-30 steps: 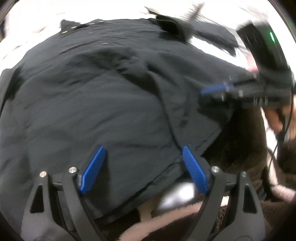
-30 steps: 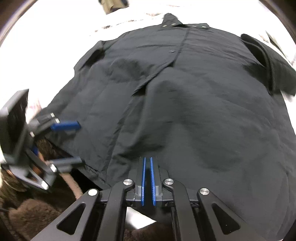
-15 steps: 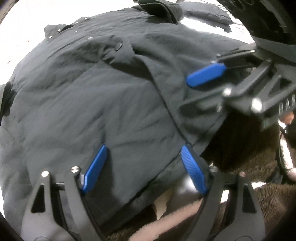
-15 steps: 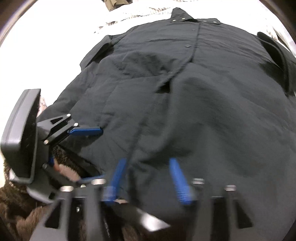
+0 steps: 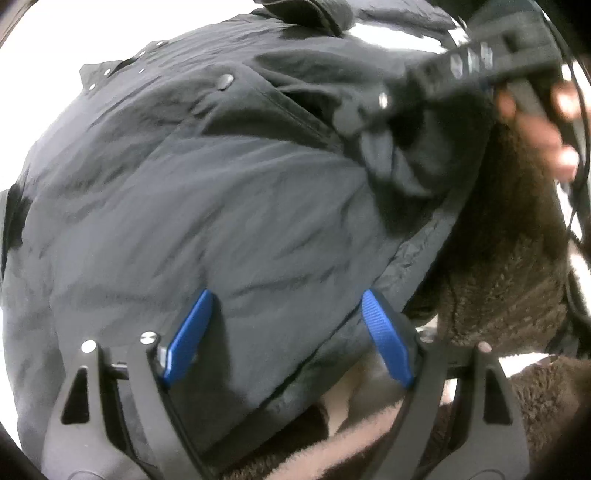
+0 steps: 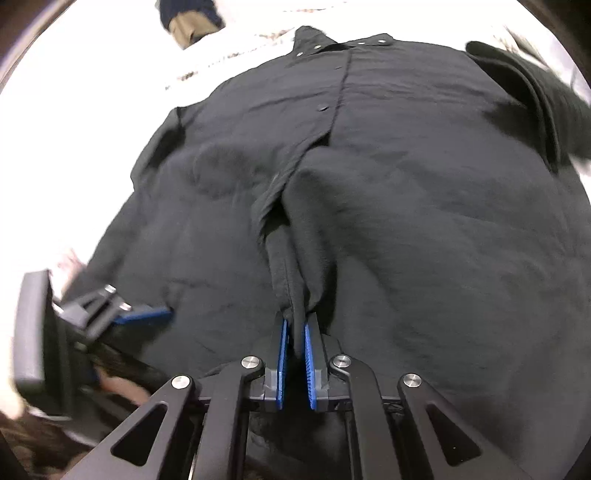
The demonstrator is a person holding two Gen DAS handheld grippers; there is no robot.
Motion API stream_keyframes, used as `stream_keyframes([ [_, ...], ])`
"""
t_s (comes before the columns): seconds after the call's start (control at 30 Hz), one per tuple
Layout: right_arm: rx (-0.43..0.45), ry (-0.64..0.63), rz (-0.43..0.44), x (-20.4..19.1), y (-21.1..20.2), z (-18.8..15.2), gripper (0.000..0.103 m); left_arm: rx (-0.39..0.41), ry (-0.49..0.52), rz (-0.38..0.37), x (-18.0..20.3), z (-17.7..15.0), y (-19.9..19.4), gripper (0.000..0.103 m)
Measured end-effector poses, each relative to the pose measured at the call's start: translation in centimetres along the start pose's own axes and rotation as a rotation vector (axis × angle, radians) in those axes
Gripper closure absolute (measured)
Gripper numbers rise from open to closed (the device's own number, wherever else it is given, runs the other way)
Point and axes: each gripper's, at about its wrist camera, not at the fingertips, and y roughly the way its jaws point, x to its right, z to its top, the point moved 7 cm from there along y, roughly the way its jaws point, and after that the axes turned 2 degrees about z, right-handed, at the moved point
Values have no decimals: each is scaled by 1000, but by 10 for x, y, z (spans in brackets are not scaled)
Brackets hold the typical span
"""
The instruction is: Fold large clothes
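White bedding point(image 6: 92, 129) lay bright under everything, and a big black button-up shirt point(image 6: 424, 206) of thin, creased cloth was spread flat on it. Its collar point(image 6: 314, 38) was at the far end from both grippers, and its bottom hem point(image 5: 424, 243) was the part closest to them. A row of small round snaps point(image 6: 324, 108) ran down the middle of the shirt, straight ahead of the right gripper.

The right gripper point(image 6: 294, 354), black with blue ribbed pads point(image 6: 282, 363), had just been closing. Its jaws were pinched tight on a raised ridge of the shirt's front edge at the hem. The cloth stood up in a narrow fold between the two pads and pulled into a long crease running away from the tool. In the left wrist view this gripper point(image 5: 364, 118) showed up blurry, far ahead and to the right, with cloth bunched at its tip and a hand point(image 5: 535, 129) wrapped around its handle.

The left gripper point(image 5: 284, 332) had its jaws wide apart. Its two blue pads point(image 5: 188, 334) sat over the shirt's lower corner and pinched nothing. In the right wrist view it point(image 6: 147, 314) was low on the left, at the side edge of the shirt.

A fuzzy dark brown sleeve point(image 5: 498, 277) filled the space right of the left gripper, just past the hem. A small folded blue and tan thing point(image 6: 190, 18) lay far off on the bedding, beyond the collar.
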Motion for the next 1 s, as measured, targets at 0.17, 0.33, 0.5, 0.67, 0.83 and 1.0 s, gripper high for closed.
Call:
stream_keyframes([
  [0.17, -1, 53, 157, 2, -11, 2, 95, 15, 84, 37, 12, 11, 9, 19],
  [0.33, -6, 69, 263, 2, -25, 3, 95, 43, 130, 80, 14, 19, 17, 21],
  [0.5, -6, 82, 269, 6, -25, 8, 95, 111, 91, 88, 5, 24, 4, 85],
  [0.67, -2, 50, 277, 0, -28, 6, 95, 205, -177, -94, -32, 22, -33, 93],
  [0.83, -48, -34, 293, -26, -13, -3, 95, 394, -318, -249, -59, 21, -96, 93],
  [1.0, -220, -52, 342, -52, 30, -32, 91, 428, -299, -341, -57, 22, -116, 90],
])
